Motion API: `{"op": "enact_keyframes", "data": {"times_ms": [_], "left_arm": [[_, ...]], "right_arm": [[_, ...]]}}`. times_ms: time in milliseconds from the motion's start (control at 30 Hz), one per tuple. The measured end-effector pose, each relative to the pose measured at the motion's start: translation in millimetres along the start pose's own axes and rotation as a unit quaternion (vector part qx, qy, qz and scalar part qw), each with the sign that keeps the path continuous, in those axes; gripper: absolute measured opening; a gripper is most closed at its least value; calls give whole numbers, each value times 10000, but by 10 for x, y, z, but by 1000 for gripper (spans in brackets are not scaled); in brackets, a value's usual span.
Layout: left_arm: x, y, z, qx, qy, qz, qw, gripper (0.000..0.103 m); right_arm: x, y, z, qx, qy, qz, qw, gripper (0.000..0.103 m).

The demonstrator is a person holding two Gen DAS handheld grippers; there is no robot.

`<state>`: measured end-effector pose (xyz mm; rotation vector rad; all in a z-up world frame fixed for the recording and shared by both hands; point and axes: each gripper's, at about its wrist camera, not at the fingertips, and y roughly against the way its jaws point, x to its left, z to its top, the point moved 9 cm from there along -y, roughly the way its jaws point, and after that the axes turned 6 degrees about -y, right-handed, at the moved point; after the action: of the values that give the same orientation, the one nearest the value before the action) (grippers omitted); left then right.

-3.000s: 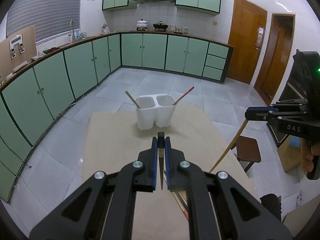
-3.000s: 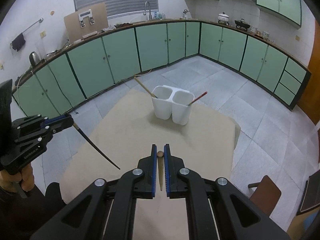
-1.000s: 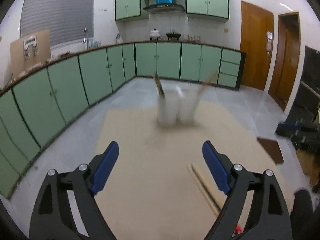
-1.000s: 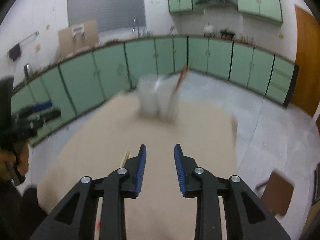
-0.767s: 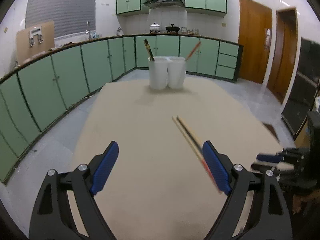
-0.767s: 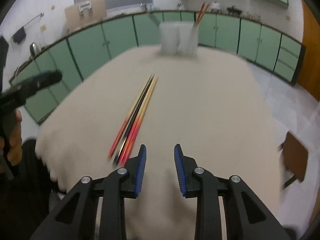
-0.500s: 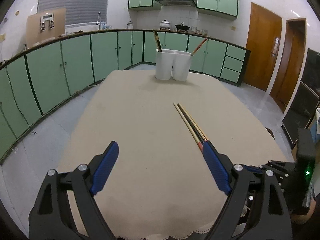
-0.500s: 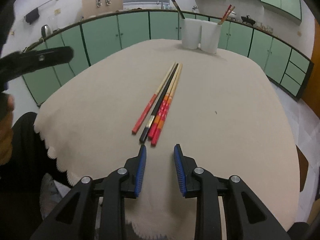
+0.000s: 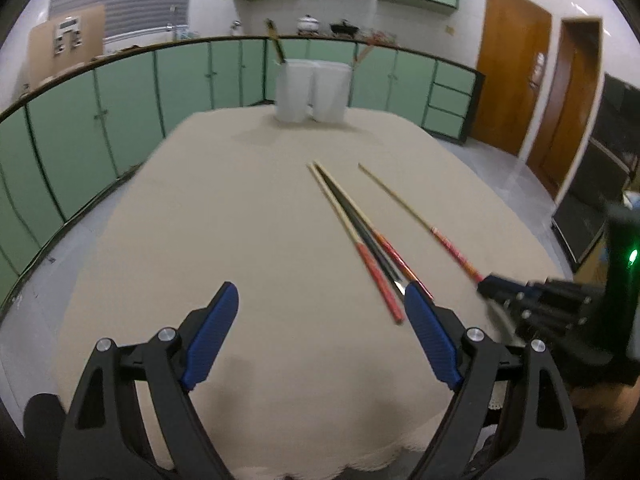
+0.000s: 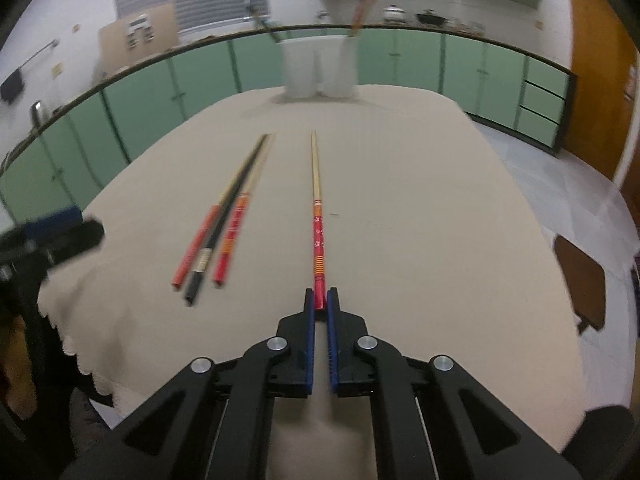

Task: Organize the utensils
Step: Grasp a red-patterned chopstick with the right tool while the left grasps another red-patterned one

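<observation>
my right tool [image 10: 318, 304] has just been closing and now pinches the red end of one chopstick [image 10: 316, 196] between its blue pads; the stick runs straight ahead of the tool, its pale tip pointing at the white holder [image 10: 318, 66] at the far end of the table [image 10: 440, 220]; whether the stick's far end touches the cloth i cannot tell; off to the left of that tool, well apart from the gripped stick, three chopsticks [image 10: 224, 224] lie side by side on the cloth, a red-handled one, a black one and an orange-red one, touching or nearly so.

my left tool [image 9: 320, 304] hangs released, pads spread wide with nothing between them; the same three chopsticks [image 9: 360, 232] lie ahead of it and to its right, their coloured ends reaching just beside its right pad; further right the gripped stick slants toward the other tool [image 9: 486, 282], which shows blurred at the edge of this view; the holder [image 9: 312, 90] stands straight ahead at the far edge, two compartments, with a dark stick leaning out of the left one and a reddish one out of the right.
</observation>
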<state>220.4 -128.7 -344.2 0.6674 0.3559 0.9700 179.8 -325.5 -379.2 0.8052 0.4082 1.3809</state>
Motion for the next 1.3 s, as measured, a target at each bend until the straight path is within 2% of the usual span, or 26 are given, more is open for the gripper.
{"op": "enact_keyframes", "data": {"times_ms": [200, 400, 500, 700, 800, 867, 933, 967, 1000, 1067, 1133, 1200, 1300], "left_arm": [[-262, -278, -148, 298, -366, -50, 9989, 78], [-272, -436, -206, 538, -436, 76, 9976, 75], [-272, -462, -196, 513, -446, 151, 9976, 76], [-246, -480, -145, 414, -279, 225, 9985, 66], [-291, -501, -115, 374, -326, 184, 9986, 65], [-298, -519, -103, 338, -340, 230, 9986, 59], [-249, -512, -92, 298, -305, 346, 9985, 32], [-216, -506, -94, 294, -274, 391, 9984, 24], [-164, -493, -97, 286, -200, 459, 9983, 7], [-34, -460, -113, 256, -19, 624, 9977, 6], [161, -406, -140, 228, 222, 994, 9945, 5], [300, -378, -173, 282, 411, 1138, 9922, 5], [375, -337, -216, 340, 486, 1172, 9913, 7]], "right_arm": [[-68, 24, -8, -5, -102, 9, 9999, 6], [-79, 16, -23, -25, -90, 14, 10000, 6], [-76, 28, -53, -47, -47, -4, 10000, 6], [-64, 33, -60, -57, -14, -13, 10000, 6], [-50, 33, -63, -54, -3, -16, 10000, 6], [-45, 32, -62, -54, -5, -14, 10000, 6], [-33, 25, -59, -57, -14, -15, 10000, 6], [-23, 25, -61, -64, -5, -17, 10000, 6], [-4, 21, -59, -84, -2, -27, 10000, 6], [28, 16, -55, -132, 8, -58, 9999, 6], [11, 12, -37, -224, -3, -222, 9995, 6], [-69, 8, -8, -272, -153, -371, 9988, 6], [-102, -2, -7, -249, -211, -336, 9989, 6]]}}
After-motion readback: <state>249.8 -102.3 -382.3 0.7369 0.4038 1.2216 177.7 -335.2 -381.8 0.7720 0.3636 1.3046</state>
